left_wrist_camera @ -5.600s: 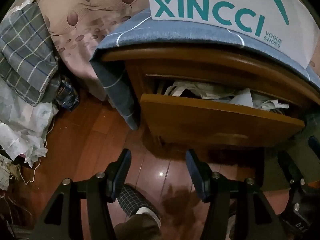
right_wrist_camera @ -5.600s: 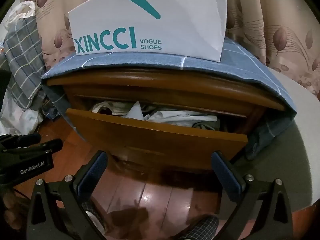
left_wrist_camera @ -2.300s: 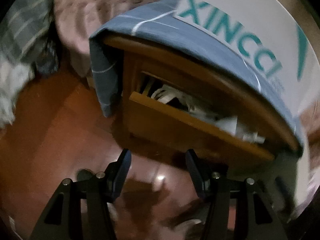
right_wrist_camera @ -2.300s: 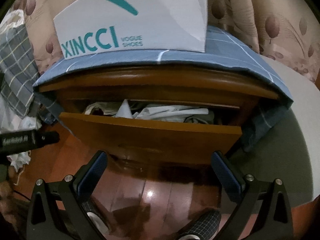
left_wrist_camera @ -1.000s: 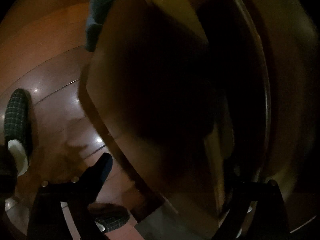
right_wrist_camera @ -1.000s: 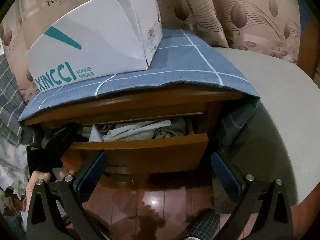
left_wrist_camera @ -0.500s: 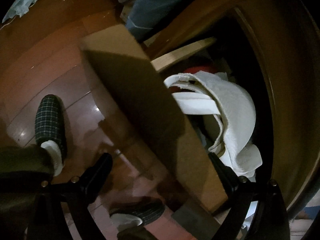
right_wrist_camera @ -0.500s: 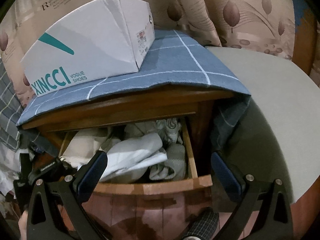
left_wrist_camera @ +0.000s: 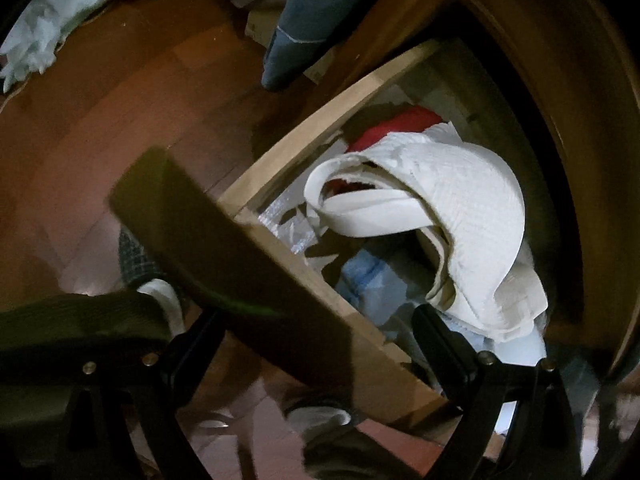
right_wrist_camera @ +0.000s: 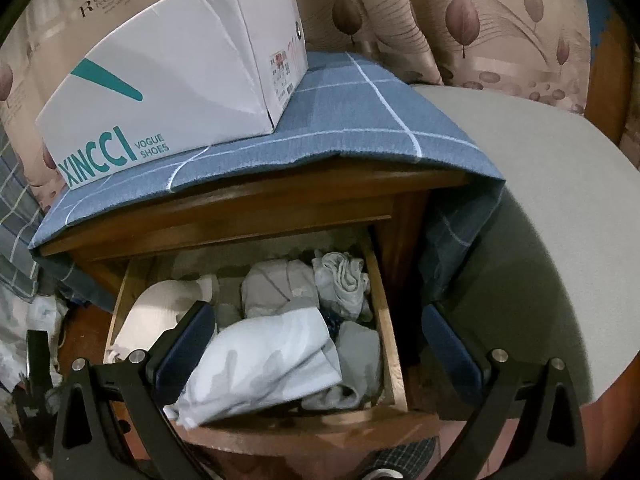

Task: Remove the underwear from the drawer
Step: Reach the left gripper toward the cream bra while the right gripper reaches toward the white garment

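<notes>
The wooden drawer (right_wrist_camera: 385, 320) of the nightstand stands pulled out and is full of clothes. In the right wrist view a pale blue cloth (right_wrist_camera: 268, 360) lies at the front, with a grey folded garment (right_wrist_camera: 280, 288) and a bundled whitish piece (right_wrist_camera: 340, 276) behind it. My right gripper (right_wrist_camera: 320, 340) hovers open over the drawer, holding nothing. In the left wrist view a white ribbed garment (left_wrist_camera: 460, 208) lies over a red item (left_wrist_camera: 400, 128). My left gripper (left_wrist_camera: 316, 340) is open wide, its fingers on either side of the drawer front (left_wrist_camera: 240, 264).
A white XINCCI shoe box (right_wrist_camera: 168, 80) sits on a blue checked cloth (right_wrist_camera: 360, 120) that covers the nightstand top. A grey mattress (right_wrist_camera: 540, 240) lies to the right. On the wooden floor (left_wrist_camera: 100, 120) are a person's checked slipper (left_wrist_camera: 136, 256) and white clothes (left_wrist_camera: 52, 20).
The drawer has slid much further out, and more of its contents show. The left gripper opened wider and now straddles the drawer front. The right gripper has risen and looks down into the drawer.
</notes>
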